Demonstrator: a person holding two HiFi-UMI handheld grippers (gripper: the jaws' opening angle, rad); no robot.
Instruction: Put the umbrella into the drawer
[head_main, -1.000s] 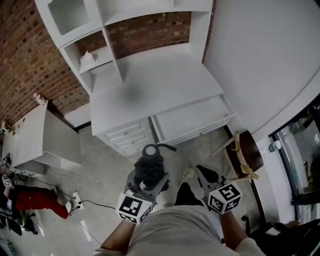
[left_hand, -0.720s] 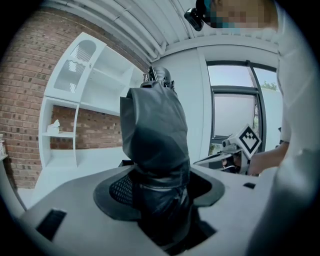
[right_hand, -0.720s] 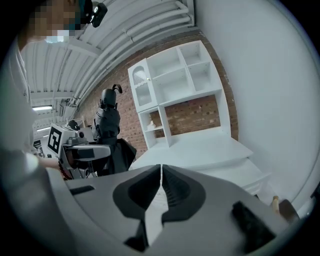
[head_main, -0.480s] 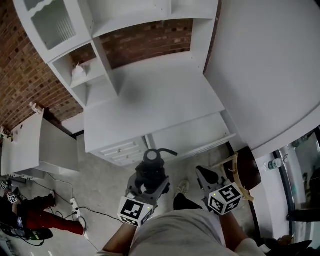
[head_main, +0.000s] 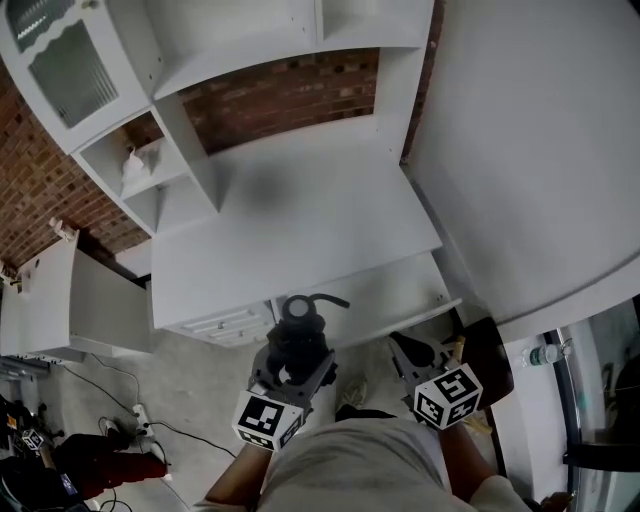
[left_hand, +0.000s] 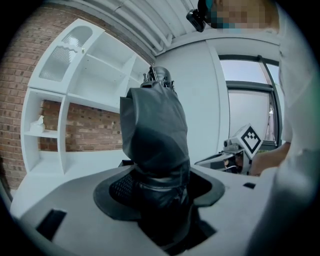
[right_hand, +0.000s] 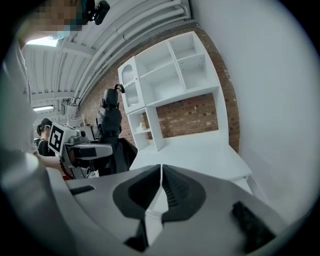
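A folded black umbrella (head_main: 298, 325) with a hooked handle stands upright in my left gripper (head_main: 296, 362), which is shut on its lower part. In the left gripper view the umbrella (left_hand: 155, 130) fills the middle, clamped between the jaws of the left gripper (left_hand: 157, 192). My right gripper (head_main: 402, 347) is held beside it to the right, shut and empty; in its own view the right gripper (right_hand: 161, 175) has its pads pressed together. Just ahead is the white desk (head_main: 300, 210), with a wide drawer (head_main: 400, 292) under its right half that looks pulled out.
Small drawers (head_main: 225, 322) sit under the desk's left half. A hutch with shelves (head_main: 170, 150) rises behind. A white cabinet (head_main: 60, 300) stands at the left, a brown stool (head_main: 492, 345) at the right, cables (head_main: 135, 420) on the floor, a white wall (head_main: 530, 150) on the right.
The desk and drawer have drawn closer beneath the head view. Both grippers keep the same pose, the left still shut on the umbrella.
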